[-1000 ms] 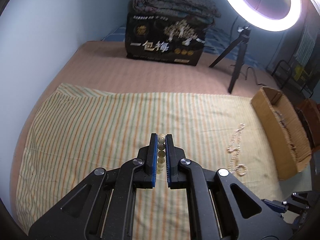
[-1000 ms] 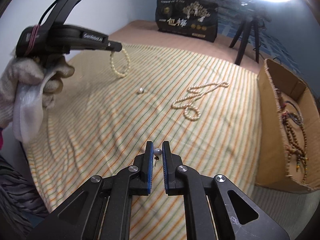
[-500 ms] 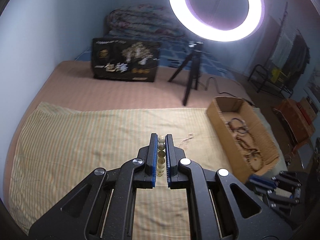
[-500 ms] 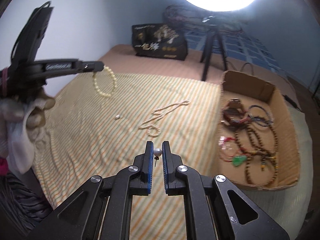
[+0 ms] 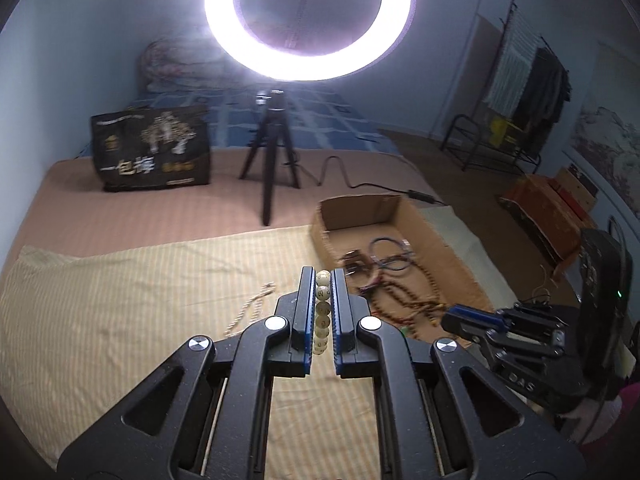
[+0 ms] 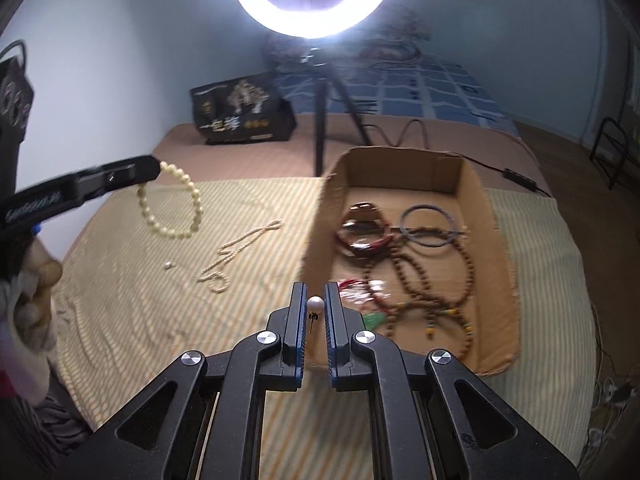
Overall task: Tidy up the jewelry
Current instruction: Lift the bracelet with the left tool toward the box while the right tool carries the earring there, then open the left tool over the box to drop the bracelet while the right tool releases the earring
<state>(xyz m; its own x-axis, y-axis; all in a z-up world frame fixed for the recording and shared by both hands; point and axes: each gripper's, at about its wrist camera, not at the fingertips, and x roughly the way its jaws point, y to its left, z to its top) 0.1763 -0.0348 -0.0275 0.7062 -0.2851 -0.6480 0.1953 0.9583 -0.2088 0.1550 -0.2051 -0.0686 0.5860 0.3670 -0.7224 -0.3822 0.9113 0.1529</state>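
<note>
My left gripper [image 5: 322,280] is shut on a cream bead bracelet [image 5: 322,312], held above the striped cloth; in the right wrist view the bracelet [image 6: 172,204] hangs from it at the left. My right gripper [image 6: 315,300] is shut on a pearl stud earring [image 6: 315,304], just at the near left corner of the cardboard box [image 6: 496,240]. The box holds several bracelets and bead strands [image 6: 420,276]. A pearl necklace [image 6: 236,252] and a second small pearl earring [image 6: 168,265] lie on the cloth.
A ring light on a black tripod [image 5: 272,152] and a black printed bag [image 5: 152,148] stand behind the striped cloth [image 5: 120,320]. The tripod's cable [image 5: 360,180] runs behind the box. A blue wall is at the left.
Both grippers have swung right towards the cardboard box, each keeping its hold. The box now lies straight ahead of the right gripper.
</note>
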